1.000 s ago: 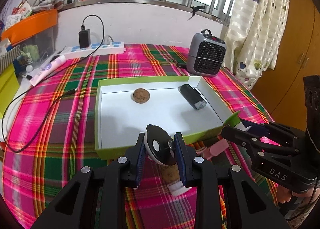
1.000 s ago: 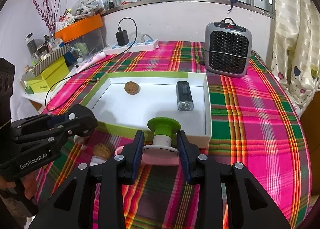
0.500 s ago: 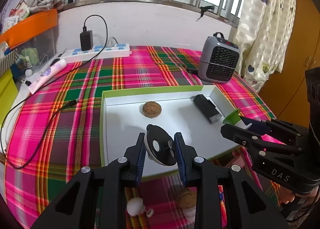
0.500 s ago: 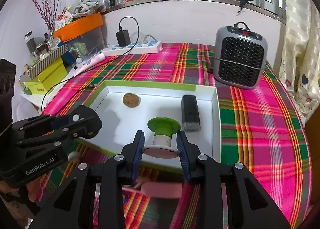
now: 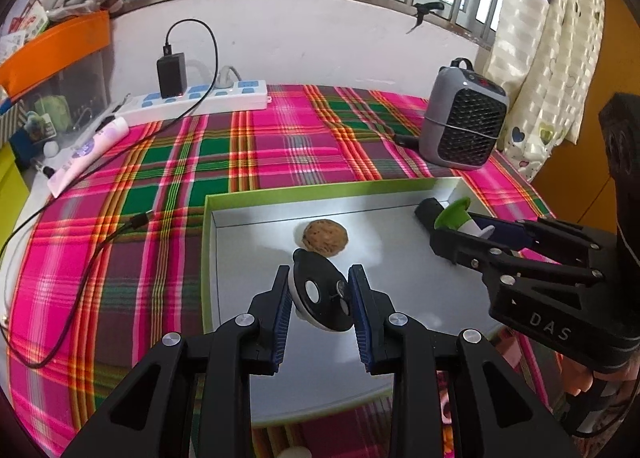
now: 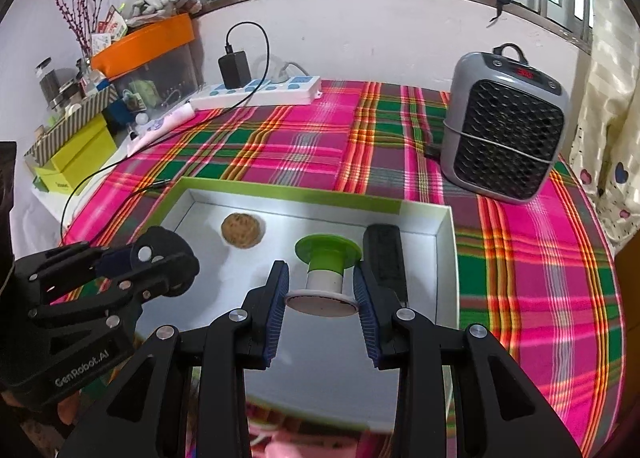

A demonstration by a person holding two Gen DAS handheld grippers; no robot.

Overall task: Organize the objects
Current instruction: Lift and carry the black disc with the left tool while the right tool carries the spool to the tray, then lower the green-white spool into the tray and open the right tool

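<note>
Both grippers moved fwd over tray (image 5: 208, 258): left gripper (image 5: 320, 300) pinching black disc (image 5: 320, 294), right gripper (image 6: 321, 288) pinching green spool (image 6: 326, 270). Drop next, prob.

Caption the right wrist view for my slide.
Right gripper holds a green-capped spool above the tray; left gripper alongside.

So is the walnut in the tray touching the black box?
Apart. The right wrist view shows the walnut at the tray's left end and the black box at its right, bare white floor between them.
</note>
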